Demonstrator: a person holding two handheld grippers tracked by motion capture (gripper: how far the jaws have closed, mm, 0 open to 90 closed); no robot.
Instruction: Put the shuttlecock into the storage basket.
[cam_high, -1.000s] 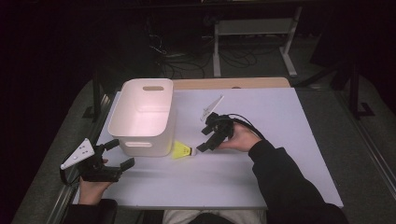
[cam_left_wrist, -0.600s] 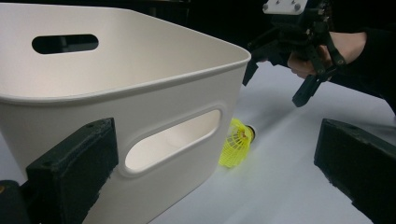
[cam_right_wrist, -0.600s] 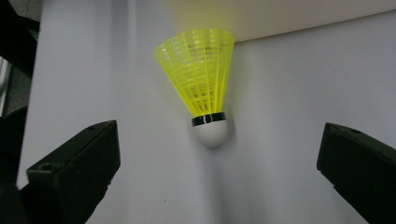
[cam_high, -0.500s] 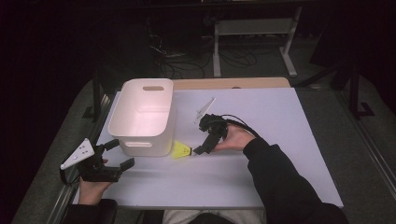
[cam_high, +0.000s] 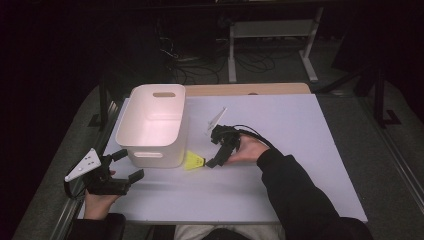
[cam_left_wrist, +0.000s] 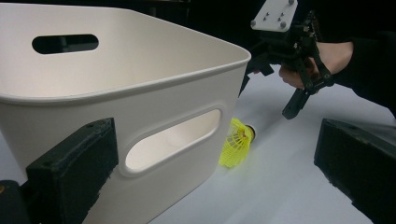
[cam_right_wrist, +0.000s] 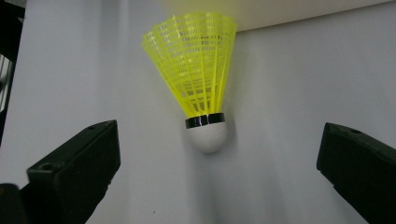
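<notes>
Since the earlier high view the right tool (cam_high: 214, 159) has been lowered toward the yellow shuttlecock (cam_high: 193, 161) lying on the worktop (cam_high: 300, 150) just right of the white bin (cam_high: 152, 125), its jaws having just been opened wide with nothing pressed between them; in the left gripper view the left tool (cam_left_wrist: 210, 186) is seen open before the bin's near wall; in the right gripper view the white cork (cam_right_wrist: 207, 135) should be centred between the jaws before closing, and no writing can be read.

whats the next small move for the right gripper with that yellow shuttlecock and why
Probably ease the right gripper forward a little, then close it. Its jaws have just been opening and stand wide, nothing between them yet. The yellow plastic shuttlecock lies on the white table, its white cork tip pointing at the gripper and centred ahead of the jaws, beside the white plastic bin.
</notes>
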